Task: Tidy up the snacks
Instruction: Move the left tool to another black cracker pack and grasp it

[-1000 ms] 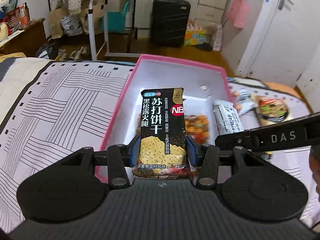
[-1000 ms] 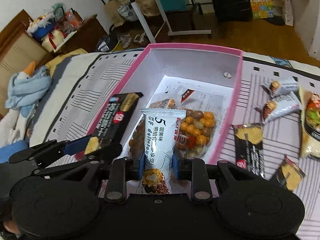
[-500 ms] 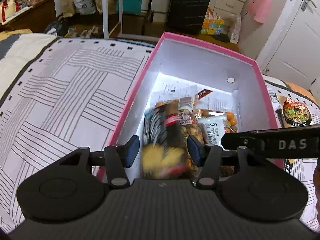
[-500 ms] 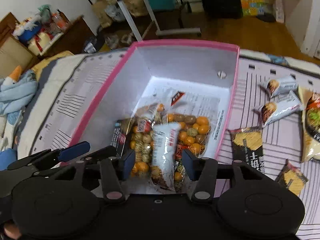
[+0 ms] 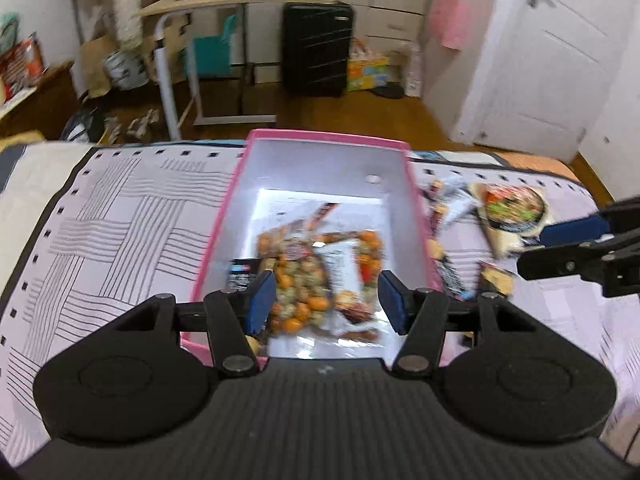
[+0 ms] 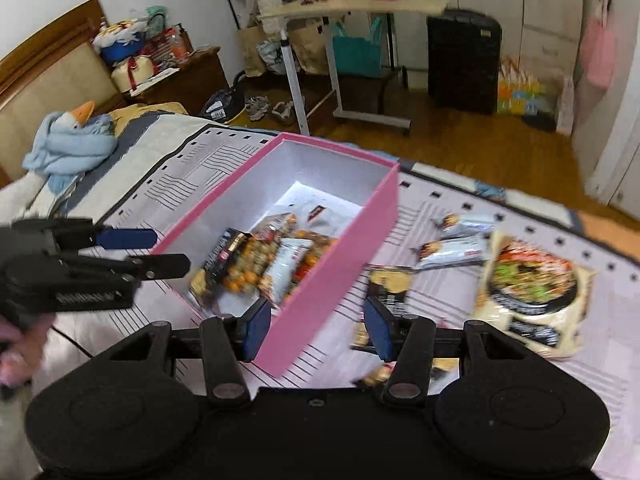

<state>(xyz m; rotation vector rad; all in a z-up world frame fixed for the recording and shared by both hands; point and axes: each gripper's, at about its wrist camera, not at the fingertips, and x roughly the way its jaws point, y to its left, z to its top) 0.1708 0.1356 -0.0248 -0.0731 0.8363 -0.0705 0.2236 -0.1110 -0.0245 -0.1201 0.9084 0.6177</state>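
My left gripper (image 5: 326,306) has its jaws spread wide with nothing between the blue pads; it hangs over the near end of the pink box (image 5: 216,236). My right gripper (image 6: 316,330) is just as wide open and empty, straddling the near right corner of the same box (image 6: 340,256).

Inside the box, toward its near end, I see a clear bag of orange and tan coated nuts (image 5: 304,280), a white snack packet (image 5: 340,268) lying across it, and a black cracker packet (image 6: 224,252) tucked against the left wall. A printed paper sheet (image 5: 296,204) lines the box floor at the far end.

The box sits on a bed with a pale bedspread (image 5: 120,220) printed in black woven-line blocks. On the bedspread right of the box lie two white wrapped bars (image 6: 460,240), a large noodle packet (image 6: 532,292), and a black cracker packet (image 6: 390,288) just beside the box wall; smaller packets near my right jaws are too blurred to identify.

Beyond the bed I see a wooden floor (image 6: 460,140), a rolling desk (image 6: 352,4), a black suitcase (image 5: 318,52), a white door (image 5: 552,60), and, at the far left on the bed, a blue goose plush (image 6: 68,140).
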